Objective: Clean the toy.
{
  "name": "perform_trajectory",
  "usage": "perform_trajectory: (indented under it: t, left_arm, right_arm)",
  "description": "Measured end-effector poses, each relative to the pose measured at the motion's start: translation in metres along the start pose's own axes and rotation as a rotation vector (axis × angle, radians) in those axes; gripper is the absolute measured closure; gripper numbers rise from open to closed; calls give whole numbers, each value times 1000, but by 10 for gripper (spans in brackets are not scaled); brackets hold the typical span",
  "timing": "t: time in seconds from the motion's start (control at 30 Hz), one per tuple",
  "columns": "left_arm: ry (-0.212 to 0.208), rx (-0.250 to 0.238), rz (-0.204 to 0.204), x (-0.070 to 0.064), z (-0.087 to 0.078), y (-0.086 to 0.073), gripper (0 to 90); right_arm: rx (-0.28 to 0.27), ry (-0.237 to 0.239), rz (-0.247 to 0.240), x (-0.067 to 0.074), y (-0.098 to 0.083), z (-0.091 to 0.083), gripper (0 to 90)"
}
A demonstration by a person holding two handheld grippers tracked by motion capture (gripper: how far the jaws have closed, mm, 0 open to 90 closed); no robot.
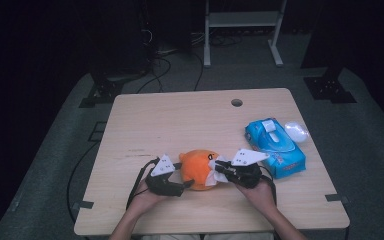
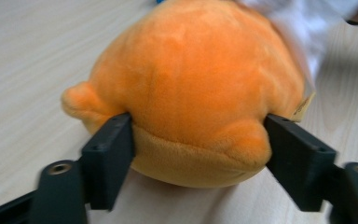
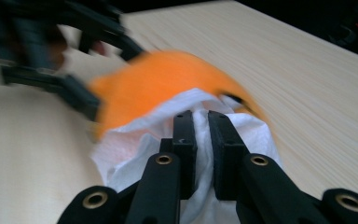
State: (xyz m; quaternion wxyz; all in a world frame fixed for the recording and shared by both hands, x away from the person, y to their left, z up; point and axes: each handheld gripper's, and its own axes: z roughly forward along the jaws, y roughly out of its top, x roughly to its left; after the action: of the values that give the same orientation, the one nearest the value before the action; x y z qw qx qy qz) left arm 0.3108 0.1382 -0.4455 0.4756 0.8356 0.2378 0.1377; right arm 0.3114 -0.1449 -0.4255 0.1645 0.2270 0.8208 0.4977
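- High view: the orange plush toy (image 1: pixel 198 167) lies near the table's (image 1: pixel 180 120) front edge, between both grippers.
- Left gripper (image 2: pixel 198 140) clamps the toy's sides.
- Right gripper (image 3: pixel 201 122) – jaws pinched on a white tissue (image 3: pixel 130 149) – presses it against the toy.

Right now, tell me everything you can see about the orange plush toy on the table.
The orange plush toy is a rounded, soft, fuzzy lump with small stubby nubs at its lower edge and a paler orange underside. It sits on the light wooden table, near the person's edge. The left gripper clamps its base, one of the black fingers on each side. A white tissue lies against its other side, pinched in the right gripper. A small tag shows at its side.
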Motion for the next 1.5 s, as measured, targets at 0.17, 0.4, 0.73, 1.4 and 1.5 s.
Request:
perform_trajectory:
  t: [0.17, 0.4, 0.73, 1.4, 1.5]
  left_arm:
    - [11, 15, 22, -4, 1, 0, 329]
    - [2, -1, 3, -4, 3, 0, 318]
    - [49, -43, 86, -21, 3, 11, 436]
    - [35, -42, -4, -22, 12, 10, 303]
    - [56, -28, 75, -32, 13, 13, 321]
  right_arm:
    - [15, 75, -112, 33, 11, 14, 811]
    - [11, -20, -43, -1, 6, -3, 812]
    - [8, 47, -100, 23, 14, 7, 811]
    - [4, 48, -62, 18, 15, 3, 812]
    - [5, 45, -94, 25, 22, 7, 812]
